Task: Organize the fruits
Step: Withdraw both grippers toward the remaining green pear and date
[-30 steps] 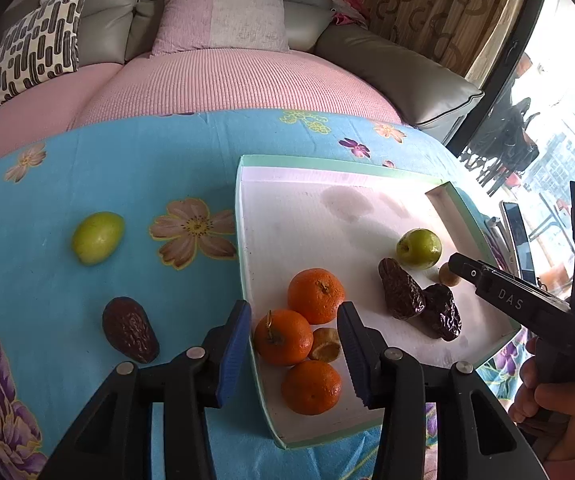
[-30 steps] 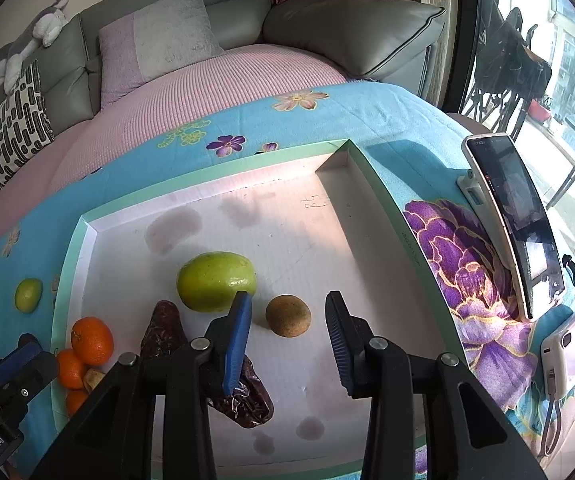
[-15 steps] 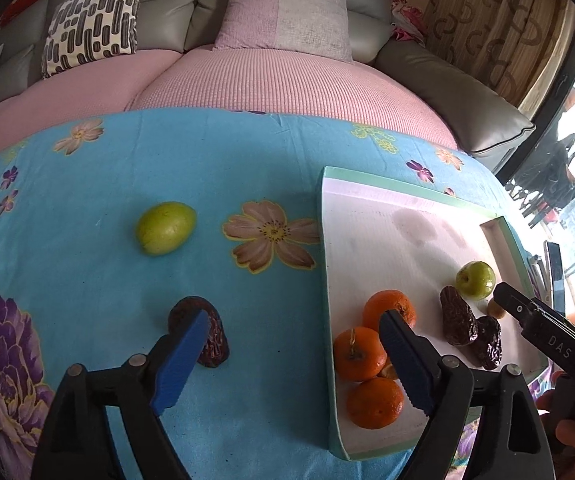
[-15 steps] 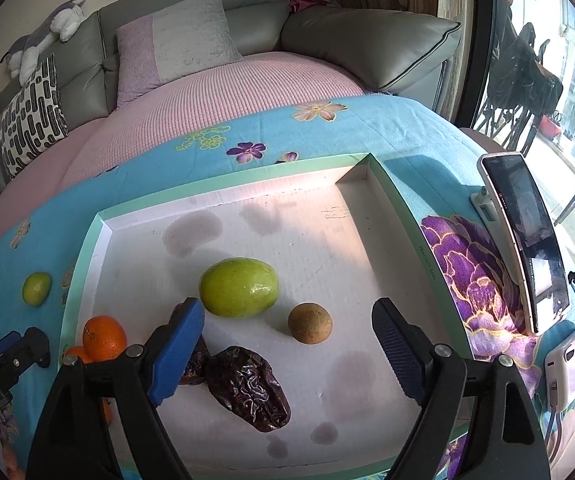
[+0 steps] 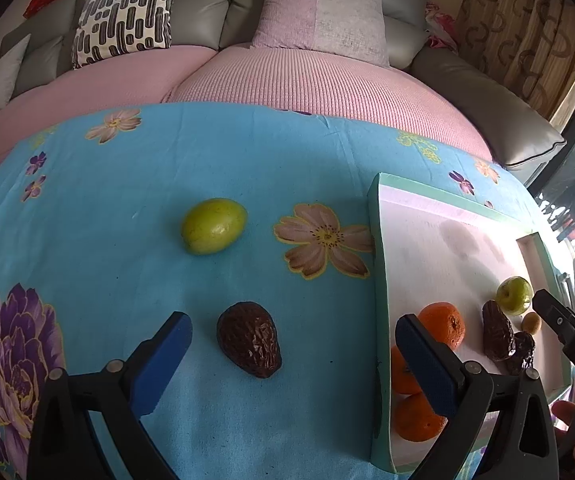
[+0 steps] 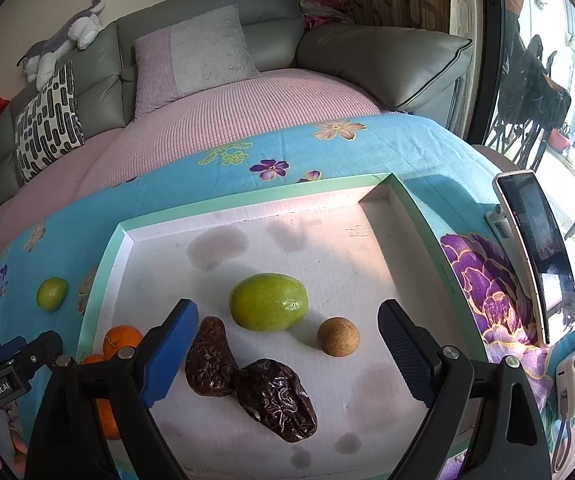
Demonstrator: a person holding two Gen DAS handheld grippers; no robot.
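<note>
1. Left gripper (image 5: 291, 354) has swung off the tray (image 5: 379, 248) onto the cloth (image 5: 127, 184), jaws now wide and empty; right gripper (image 6: 287, 344) has also opened wide, empty, over the tray.
2. Loose dark date (image 5: 248, 344) lies on the cloth between the left fingers, untouched; green fruit (image 5: 213, 226) sits farther off.
3. Tray holds oranges (image 5: 443, 324), two dates (image 6: 247, 376), a green fruit (image 6: 268, 301) and a brown ball (image 6: 338, 337).
4. Date looks light, soft, wrinkly, maybe sticky: pinch gently across its middle.
</note>
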